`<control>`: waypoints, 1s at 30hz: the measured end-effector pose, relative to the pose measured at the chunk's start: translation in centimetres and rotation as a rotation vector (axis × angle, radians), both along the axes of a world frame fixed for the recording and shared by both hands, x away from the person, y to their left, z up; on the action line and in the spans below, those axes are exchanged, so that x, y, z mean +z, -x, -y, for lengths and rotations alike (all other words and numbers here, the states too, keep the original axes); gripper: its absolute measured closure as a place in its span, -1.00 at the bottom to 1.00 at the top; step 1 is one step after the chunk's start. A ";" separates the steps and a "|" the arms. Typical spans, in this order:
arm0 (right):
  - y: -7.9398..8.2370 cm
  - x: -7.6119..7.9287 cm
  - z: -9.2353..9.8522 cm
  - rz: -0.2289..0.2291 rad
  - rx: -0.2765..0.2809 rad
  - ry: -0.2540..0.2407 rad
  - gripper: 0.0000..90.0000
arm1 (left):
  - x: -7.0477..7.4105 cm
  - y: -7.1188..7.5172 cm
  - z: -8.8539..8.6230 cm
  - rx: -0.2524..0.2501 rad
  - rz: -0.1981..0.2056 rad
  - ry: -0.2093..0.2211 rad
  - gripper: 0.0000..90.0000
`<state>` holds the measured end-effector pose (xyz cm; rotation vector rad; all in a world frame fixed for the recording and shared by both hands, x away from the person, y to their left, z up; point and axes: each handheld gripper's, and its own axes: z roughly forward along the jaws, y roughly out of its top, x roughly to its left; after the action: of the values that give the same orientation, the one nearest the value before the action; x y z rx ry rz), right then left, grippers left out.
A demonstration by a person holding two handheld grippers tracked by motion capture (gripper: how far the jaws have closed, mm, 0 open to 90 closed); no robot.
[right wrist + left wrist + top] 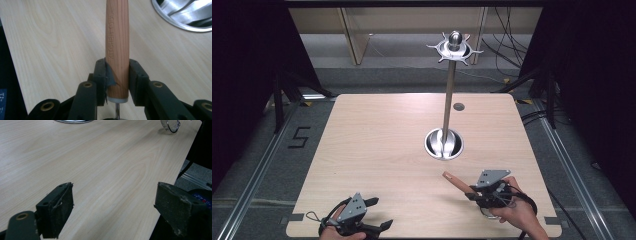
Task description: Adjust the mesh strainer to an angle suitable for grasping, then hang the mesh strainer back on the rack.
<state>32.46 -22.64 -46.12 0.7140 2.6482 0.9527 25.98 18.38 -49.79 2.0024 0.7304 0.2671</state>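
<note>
Worktop [377,145]: a light wood-grain surface is carrying a metal stand and both grippers.
Stand [448,95]: a slim metal pole is rising from a round steel base [444,144] near the worktop's centre and is ending in a pronged disc with a ball knob at the top.
Right gripper [117,75]: it is sitting at the near right of the worktop, in the person's right hand [517,210].
Right jaws: they are clenching a wooden handle [117,47], one jaw pressing each side of it.
Handle position: in the right gripper view the handle is standing between the jaws near its lower end, where a thin metal shank is emerging below; its free end is pointing toward the stand's base. Lettering is running along the wood, too faint to read in full.
Left gripper [113,212]: it is resting at the near left edge of the worktop.
Left jaws: they are standing released, wide apart, with bare worktop between them.
Small ring [172,125]: a clear round object is lying at the far edge in the left gripper view; its kind cannot be told.
</note>
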 end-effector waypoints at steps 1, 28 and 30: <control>0.0 0.0 0.0 0.000 0.000 0.000 0.59 | -0.1 0.0 0.0 0.001 0.009 0.012 -0.67; -0.4 4.0 1.5 0.043 -0.047 -0.231 0.59 | 0.1 0.1 -0.3 -0.001 0.016 -0.006 -0.67; -0.5 4.3 1.5 0.052 -0.059 -0.249 0.59 | 0.1 0.1 -0.3 0.002 0.014 -0.003 -0.67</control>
<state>32.95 -24.11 -41.85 0.8033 2.4751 1.2799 25.84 18.65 -49.70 2.0010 0.7239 0.2836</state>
